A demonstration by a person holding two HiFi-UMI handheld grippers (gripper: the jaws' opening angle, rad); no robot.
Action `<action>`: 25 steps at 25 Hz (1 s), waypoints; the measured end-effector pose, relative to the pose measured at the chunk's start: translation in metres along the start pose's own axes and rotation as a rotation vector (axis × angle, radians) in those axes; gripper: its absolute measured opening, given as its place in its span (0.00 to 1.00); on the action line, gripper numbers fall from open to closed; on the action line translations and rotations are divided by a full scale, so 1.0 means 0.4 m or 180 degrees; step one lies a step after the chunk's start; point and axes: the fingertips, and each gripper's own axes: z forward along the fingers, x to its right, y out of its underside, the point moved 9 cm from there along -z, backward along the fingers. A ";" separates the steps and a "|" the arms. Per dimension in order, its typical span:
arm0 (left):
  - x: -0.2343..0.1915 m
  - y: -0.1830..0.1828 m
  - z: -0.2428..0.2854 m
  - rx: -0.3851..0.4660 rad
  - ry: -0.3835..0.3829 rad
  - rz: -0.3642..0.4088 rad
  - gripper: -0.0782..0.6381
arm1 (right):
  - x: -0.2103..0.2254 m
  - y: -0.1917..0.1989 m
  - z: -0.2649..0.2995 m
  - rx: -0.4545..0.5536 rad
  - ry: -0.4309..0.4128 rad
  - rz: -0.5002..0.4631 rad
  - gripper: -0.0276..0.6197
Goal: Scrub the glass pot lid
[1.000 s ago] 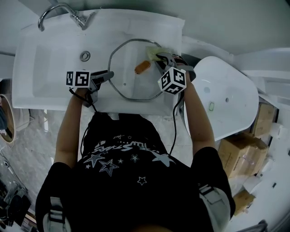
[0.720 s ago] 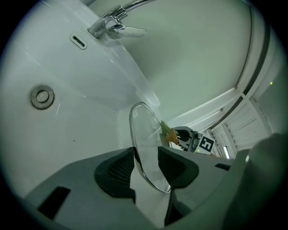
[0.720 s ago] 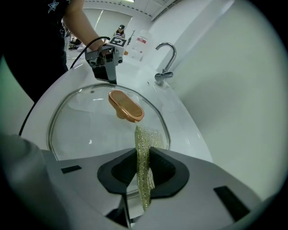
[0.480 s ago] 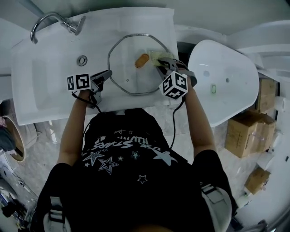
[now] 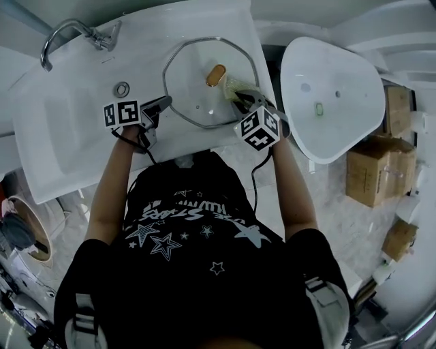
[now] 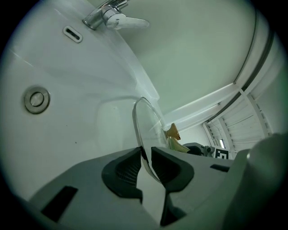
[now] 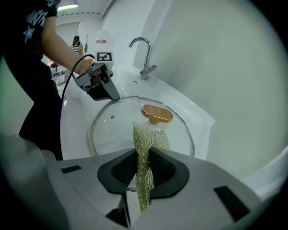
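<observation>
White washbasin (image 5: 75,129) bears glass lid (image 5: 194,82); shirt lettering (image 5: 170,219) blurred.

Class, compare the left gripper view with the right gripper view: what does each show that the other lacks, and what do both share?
Left only: the sink drain and overflow slot. Right only: the person's forearm and the small vent hole in the glass lid. Both: that lid, its orange knob, the scourer and the faucet.

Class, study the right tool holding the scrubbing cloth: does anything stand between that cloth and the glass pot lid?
Nothing visible does. The right tool grips the scrubbing cloth, which reaches straight over the glass pot lid; the orange knob sits just beyond the cloth's end.
</observation>
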 end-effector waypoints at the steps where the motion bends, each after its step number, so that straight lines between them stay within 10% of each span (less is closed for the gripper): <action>1: -0.001 -0.001 -0.001 -0.0024 0.0020 0.0002 0.22 | -0.014 -0.005 -0.006 0.0001 -0.0025 0.0163 0.15; 10: -0.011 -0.019 0.001 -0.0255 0.0149 0.0140 0.21 | -0.139 -0.079 -0.021 0.0029 -0.0330 0.0985 0.15; 25: -0.017 -0.016 0.001 -0.0443 0.0292 0.0197 0.20 | -0.215 -0.194 -0.021 0.0015 -0.0480 0.1218 0.15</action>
